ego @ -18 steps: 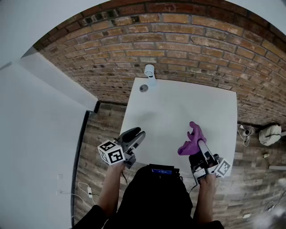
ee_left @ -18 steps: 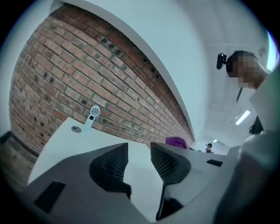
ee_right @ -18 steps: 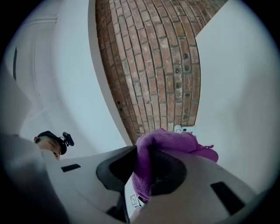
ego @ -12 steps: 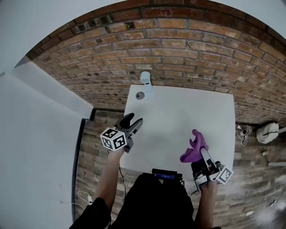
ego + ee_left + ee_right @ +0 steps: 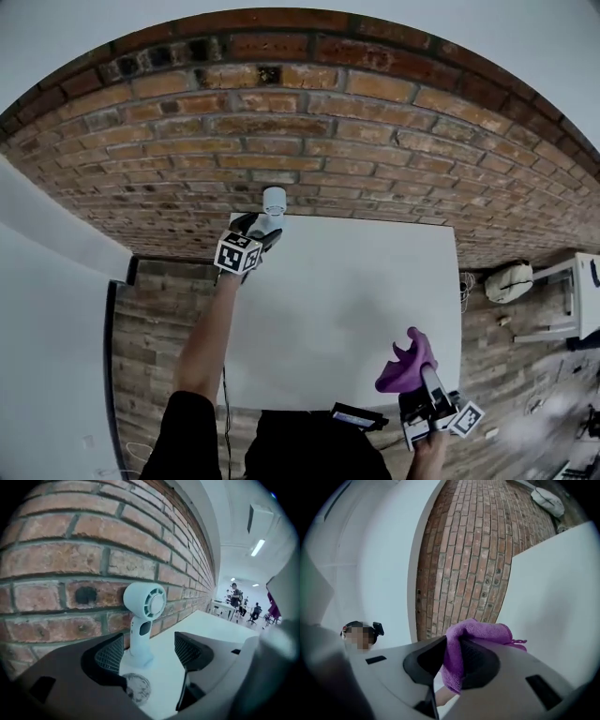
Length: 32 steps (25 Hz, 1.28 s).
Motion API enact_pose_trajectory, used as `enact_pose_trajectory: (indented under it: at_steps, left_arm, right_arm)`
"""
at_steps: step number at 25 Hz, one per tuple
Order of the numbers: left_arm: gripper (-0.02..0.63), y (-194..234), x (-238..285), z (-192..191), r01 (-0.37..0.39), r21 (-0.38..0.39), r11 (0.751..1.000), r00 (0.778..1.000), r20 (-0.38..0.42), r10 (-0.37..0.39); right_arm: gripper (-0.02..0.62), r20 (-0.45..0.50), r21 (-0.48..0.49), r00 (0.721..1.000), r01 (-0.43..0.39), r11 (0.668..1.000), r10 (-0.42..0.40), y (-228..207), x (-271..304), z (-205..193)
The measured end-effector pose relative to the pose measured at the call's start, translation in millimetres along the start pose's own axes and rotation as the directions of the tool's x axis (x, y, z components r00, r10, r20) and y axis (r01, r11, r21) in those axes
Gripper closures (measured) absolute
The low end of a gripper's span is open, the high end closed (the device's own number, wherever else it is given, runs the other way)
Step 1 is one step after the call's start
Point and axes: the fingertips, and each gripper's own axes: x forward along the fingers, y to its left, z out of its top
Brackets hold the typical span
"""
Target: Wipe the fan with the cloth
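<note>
- Purple cloth [image 5: 476,632] was clamped in your right gripper [image 5: 452,663], far from the fan [image 5: 143,616].
- Your left gripper [image 5: 149,651] gaped empty, the fan upright just ahead on the surface [image 5: 356,281].
- Wiping had not yet begun.

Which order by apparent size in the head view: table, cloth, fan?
1. table: largest by far.
2. cloth: a small bunch, near the camera.
3. fan: looks smallest, but it stands farthest from the camera, so its place against the cloth is unsure.
</note>
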Motion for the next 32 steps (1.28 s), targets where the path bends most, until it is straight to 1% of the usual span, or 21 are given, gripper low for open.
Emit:
enact_pose_trajectory:
  at_steps: [2,4,5,7,8,12,15,18,21,23,27,32]
  left_arm:
    - [0.261,11.5,21.3,-0.4,0.038,0.057,0.998,0.999,-0.014,-0.038]
    - [0.262,12.4,37.6,5.0,0.083,0.096,0.992,0.997,-0.003,-0.083]
    - [0.283,11.4,42.7,8.8,0.099,0.110,0.989,0.995,0.006,-0.100]
    - [0.358,12.9,46.2,13.8,0.108,0.123,0.987,0.994,0.012,-0.110]
    - [0.413,12.8,46.1,14.5,0.111,0.122,0.986,0.994,0.009,-0.112]
    - [0.414,-10.4,38.2,11.2,0.159,0.111,0.981,0.987,0.001,-0.160]
    - [0.414,-51.5,18.6,12.3,0.210,0.075,0.975,0.976,0.043,-0.214]
    - [0.414,-115.7,-8.9,8.5,0.283,0.067,0.957,0.954,0.080,-0.288]
    - [0.416,-188.6,-35.0,-4.9,0.359,0.068,0.931,0.928,0.082,-0.364]
    - [0.416,-229.0,-47.5,-14.3,0.384,0.064,0.921,0.918,0.077,-0.388]
    - [0.416,-291.9,-62.6,-28.3,0.389,0.040,0.921,0.916,0.087,-0.391]
    - [0.416,-337.9,-66.1,-32.6,0.357,0.019,0.934,0.927,0.112,-0.357]
  right_arm:
    - [0.529,0.015,-0.035,0.999,0.043,0.998,-0.043,2.7,-2.5,-3.8]
    - [0.529,0.033,-0.063,0.996,0.085,0.994,-0.083,7.0,-6.2,-6.0]
    - [0.529,0.040,-0.072,0.994,0.101,0.992,-0.099,9.2,-7.2,-7.5]
    - [0.529,0.047,-0.085,0.992,0.121,0.989,-0.118,11.7,-7.5,-11.4]
    - [0.529,0.047,-0.091,0.991,0.126,0.988,-0.123,12.4,-7.4,-13.4]
    - [0.529,0.040,-0.094,0.992,0.125,0.988,-0.122,14.5,-2.7,-21.7]
    - [0.529,0.023,-0.089,0.994,0.110,0.990,-0.108,11.4,2.5,-23.6]
    - [0.529,-0.005,-0.083,0.997,0.071,0.994,-0.072,7.9,11.7,-22.4]
    - [0.529,-0.036,-0.067,0.999,0.006,0.998,-0.008,8.9,22.1,-19.7]
    - [0.529,-0.053,-0.056,0.998,-0.039,0.998,0.036,10.3,25.3,-16.7]
    - [0.529,-0.078,-0.049,0.993,-0.087,0.995,0.083,11.7,10.1,-4.1]
    - [0.529,-0.063,-0.030,0.990,-0.127,0.991,0.125,4.1,-24.3,21.4]
